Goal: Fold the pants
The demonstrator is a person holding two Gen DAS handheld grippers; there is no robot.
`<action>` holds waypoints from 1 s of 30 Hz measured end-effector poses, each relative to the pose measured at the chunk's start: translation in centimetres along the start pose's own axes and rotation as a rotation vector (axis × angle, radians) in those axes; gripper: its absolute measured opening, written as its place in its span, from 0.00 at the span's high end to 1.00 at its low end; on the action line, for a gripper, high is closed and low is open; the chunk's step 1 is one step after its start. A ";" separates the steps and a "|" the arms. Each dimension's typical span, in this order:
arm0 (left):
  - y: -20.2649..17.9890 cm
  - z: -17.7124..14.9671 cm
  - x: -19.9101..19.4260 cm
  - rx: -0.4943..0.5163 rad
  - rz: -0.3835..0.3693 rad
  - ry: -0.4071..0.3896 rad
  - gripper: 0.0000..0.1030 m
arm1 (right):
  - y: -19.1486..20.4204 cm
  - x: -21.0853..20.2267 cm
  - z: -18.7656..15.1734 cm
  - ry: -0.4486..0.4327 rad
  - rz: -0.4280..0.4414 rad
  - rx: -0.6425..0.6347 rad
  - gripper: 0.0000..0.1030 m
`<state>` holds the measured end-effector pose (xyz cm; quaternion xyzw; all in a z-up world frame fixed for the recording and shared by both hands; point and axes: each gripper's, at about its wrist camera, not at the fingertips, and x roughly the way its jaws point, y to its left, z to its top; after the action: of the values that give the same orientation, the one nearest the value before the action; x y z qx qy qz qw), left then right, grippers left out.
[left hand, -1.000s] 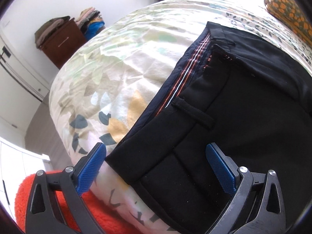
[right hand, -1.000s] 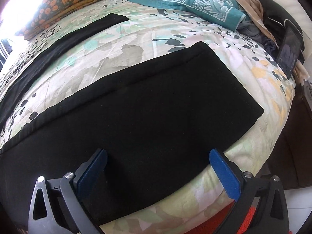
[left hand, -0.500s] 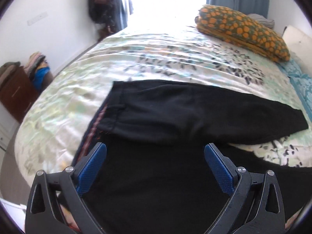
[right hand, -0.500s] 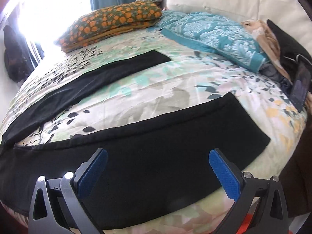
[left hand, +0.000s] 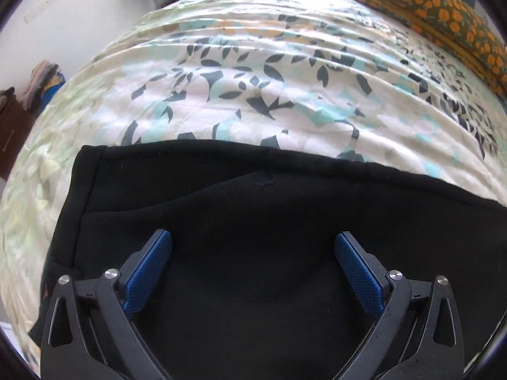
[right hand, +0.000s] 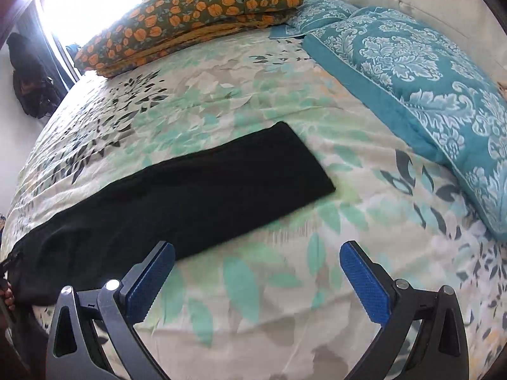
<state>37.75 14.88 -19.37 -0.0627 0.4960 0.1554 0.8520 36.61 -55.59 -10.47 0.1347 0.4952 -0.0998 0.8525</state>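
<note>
Black pants [left hand: 253, 221] lie flat on a bed with a leaf-print sheet [left hand: 253, 79]. In the left wrist view the waist end fills the lower frame, its edge at the left. My left gripper [left hand: 253, 272] hovers over the pants, jaws wide open and empty. In the right wrist view the pants [right hand: 190, 186] show as one long black strip with the leg hem at the right. My right gripper [right hand: 256, 281] is open and empty over bare sheet [right hand: 317, 110], just right of the strip's near edge.
An orange-flowered pillow [right hand: 190, 15] lies at the far edge of the bed. A teal patterned pillow [right hand: 427, 79] lies at the right. A dark cabinet with stacked clothes [left hand: 19, 107] stands left of the bed. A dark bag [right hand: 28, 76] hangs by the window.
The two legs lay apart before; now the pants form one strip, one leg over the other. Both grippers have swung forward over the bed, still open.
</note>
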 end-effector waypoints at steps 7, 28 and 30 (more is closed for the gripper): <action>-1.9 -2.2 -0.3 0.056 0.098 -0.113 0.01 | -0.1 9.7 8.7 0.092 -0.074 0.018 0.04; -2.5 -1.0 -1.5 0.086 0.138 -0.023 0.01 | 1.2 -9.2 -14.1 -0.082 0.177 0.032 0.87; -2.2 -1.4 -2.7 0.068 0.095 0.063 0.02 | 1.0 -11.2 -18.9 -0.096 0.191 0.097 0.87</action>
<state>36.04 11.88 -17.82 -0.0148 0.5298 0.1766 0.8294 15.94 -48.04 -9.55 0.2174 0.4332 -0.0481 0.8733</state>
